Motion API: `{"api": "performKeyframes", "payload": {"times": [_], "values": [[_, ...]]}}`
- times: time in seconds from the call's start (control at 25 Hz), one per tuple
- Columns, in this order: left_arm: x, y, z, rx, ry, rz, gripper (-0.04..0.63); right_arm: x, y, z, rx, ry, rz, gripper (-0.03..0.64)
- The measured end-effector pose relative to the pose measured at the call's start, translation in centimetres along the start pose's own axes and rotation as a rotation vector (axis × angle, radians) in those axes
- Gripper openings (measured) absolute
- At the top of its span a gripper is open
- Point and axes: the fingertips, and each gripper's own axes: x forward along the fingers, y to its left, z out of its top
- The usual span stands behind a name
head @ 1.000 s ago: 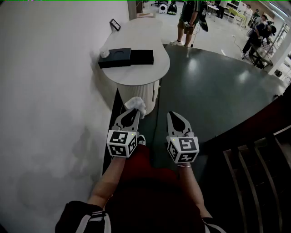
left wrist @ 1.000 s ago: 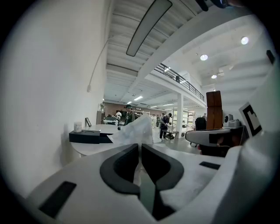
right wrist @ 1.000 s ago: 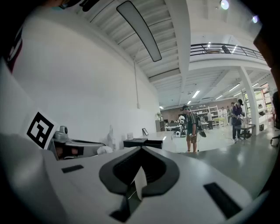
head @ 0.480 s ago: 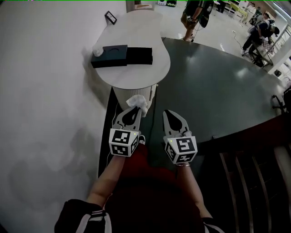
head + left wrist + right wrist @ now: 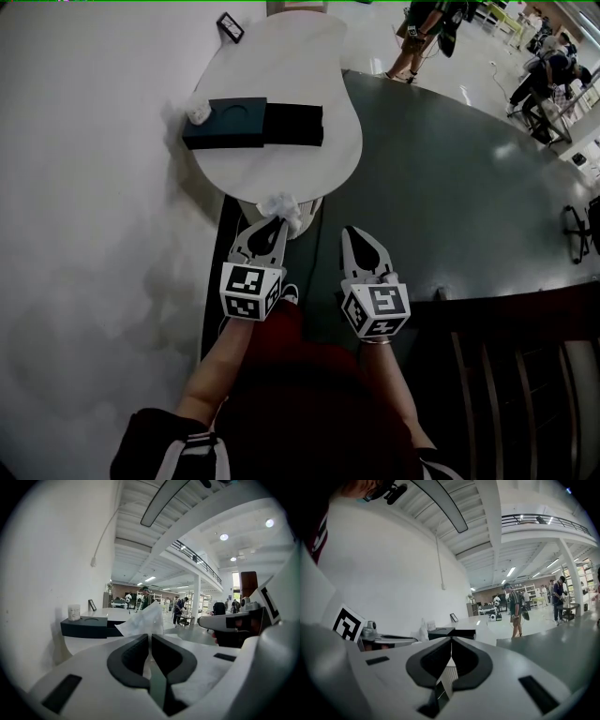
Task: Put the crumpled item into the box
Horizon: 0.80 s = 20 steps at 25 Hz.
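Note:
My left gripper [image 5: 277, 219] is shut on a crumpled white paper item [image 5: 282, 207], which sticks out past its tips; in the left gripper view the crumpled paper [image 5: 143, 621] rises above the shut jaws. The dark open box [image 5: 228, 123] with its black lid [image 5: 293, 124] beside it lies on a white rounded table [image 5: 281, 164] ahead. In the left gripper view the box [image 5: 84, 626] sits at the left. My right gripper [image 5: 353, 233] hangs beside the left one, shut and holding nothing. The right gripper view shows the box [image 5: 446, 632] far ahead.
A small white cup [image 5: 197, 113] stands at the box's left corner, and a small framed picture [image 5: 230, 26] stands at the table's far end. A white wall [image 5: 84, 187] runs along the left. People [image 5: 422, 37] stand on the floor beyond. A dark railing [image 5: 525, 375] is at lower right.
The table and box have come closer and lower in the head view as I walk toward them. Both grippers keep their pose, the left still holding the crumpled paper.

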Motion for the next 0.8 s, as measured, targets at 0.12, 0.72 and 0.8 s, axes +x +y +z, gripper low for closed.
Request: {"api": "performKeyframes", "payload": {"times": [0.12,0.72,0.8], "values": [[1.8,1.1,0.5,-0.011,0.013,-0.002,0.041,1.9,-1.1,0.0,0.012,0.035,-0.017,0.015],[9.8,6.7,1.7,-0.034,0.063,-0.05,0.041,10.9,-5.1,1.1,0.059,0.062,-0.105,0.015],[10.5,7.4,1.8,-0.038,0.068,-0.054,0.041,12.0,-5.0,1.1,0.059,0.069,-0.105,0.015]]}}
